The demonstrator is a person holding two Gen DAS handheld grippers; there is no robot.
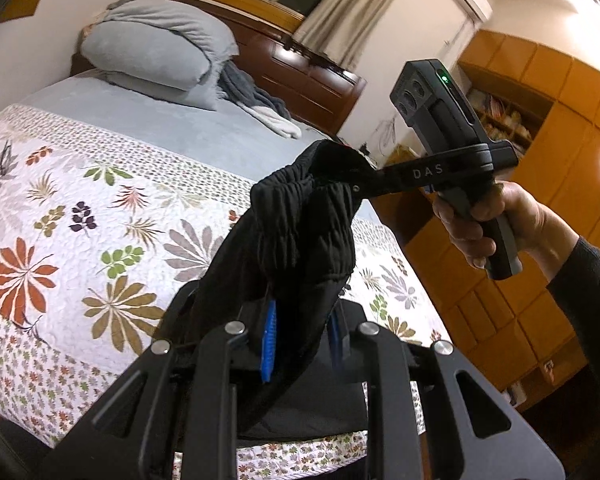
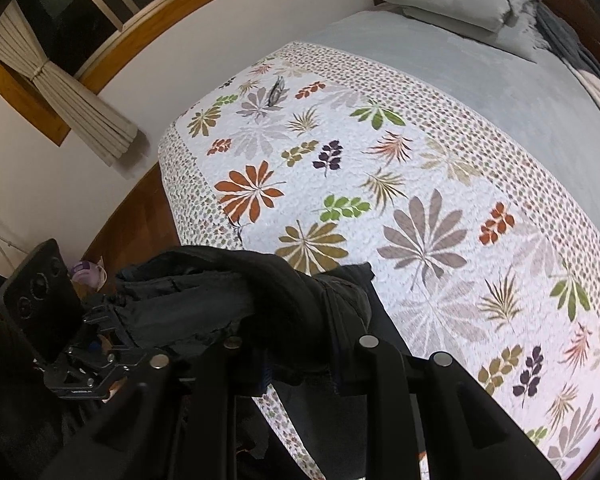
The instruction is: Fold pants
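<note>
We hold the black pants up off the bed, one claw at each end of the bunched waistband. In the left wrist view the left claw sits at bottom centre, its blue pads nearly together with the dark cloth pinched between them, the fabric rising from there toward the middle of the frame. At centre right of that view the right claw reaches in from the right and grips the far edge of the waistband, jaws closed down on it. A hand in a dark sleeve holds its handle at the right edge.

In the right wrist view the pants lie in a heap across the lower centre, covering the right claw's tips, so we see only cloth where the jaws meet. The left claw shows at lower left, also buried in the fabric.

The quilt with its leaf pattern spreads over the near part of the bed in the middle of both views. Grey pillows are stacked at the upper left of the left view, before a wooden headboard. A curtain hangs at the upper left of the right view.
</note>
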